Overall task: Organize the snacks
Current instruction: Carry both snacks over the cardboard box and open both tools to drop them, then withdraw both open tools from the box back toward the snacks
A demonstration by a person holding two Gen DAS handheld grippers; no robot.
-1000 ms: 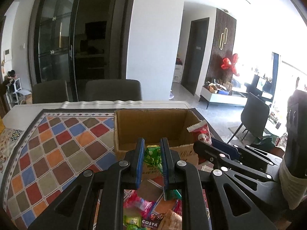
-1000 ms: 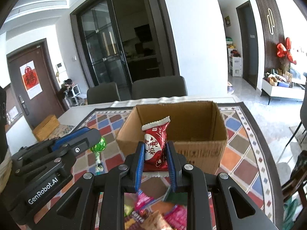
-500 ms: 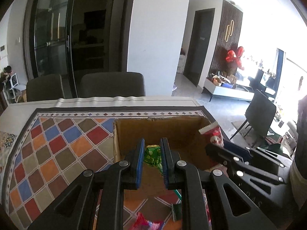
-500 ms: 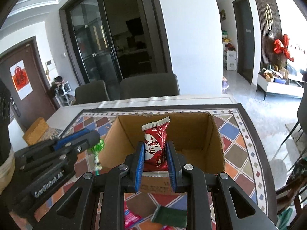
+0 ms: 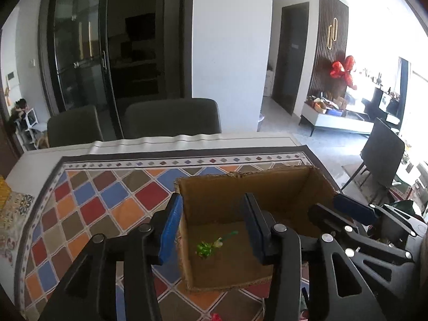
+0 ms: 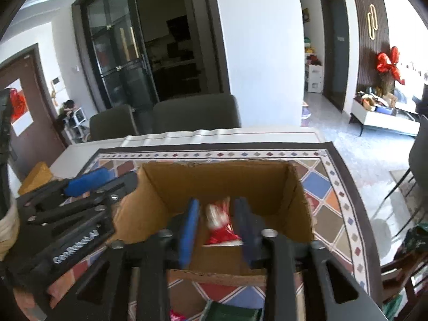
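Nearest the lens, both grippers hang over the box (image 5: 267,195), their jaws having just been opening. The left gripper (image 5: 211,227) stands with its blue pads apart and nothing between them: the green sweet (image 5: 210,246) that it was pinching a second ago is out of its grip and now shows against the box floor, near the near-left corner, clear of both pads. The right gripper (image 6: 216,230) is likewise parted. The red packet (image 6: 220,224), which stood upright and clamped a second ago, now shows blurred in the gap between the pads; it looks to be dropping into the box, near the near wall, though the blur hides whether a pad touches it.

So two snacks have, by the look of it, gone from the grippers into the box at once. That step seems done for this pair.

Below the box's near wall, on the patterned cloth (image 5: 112,208), bits of more wrappers (image 6: 232,313) show at the bottom edge, so the sorting is probably not over.

Beyond the box, two grey chairs (image 5: 171,117) stand at the table's far side.
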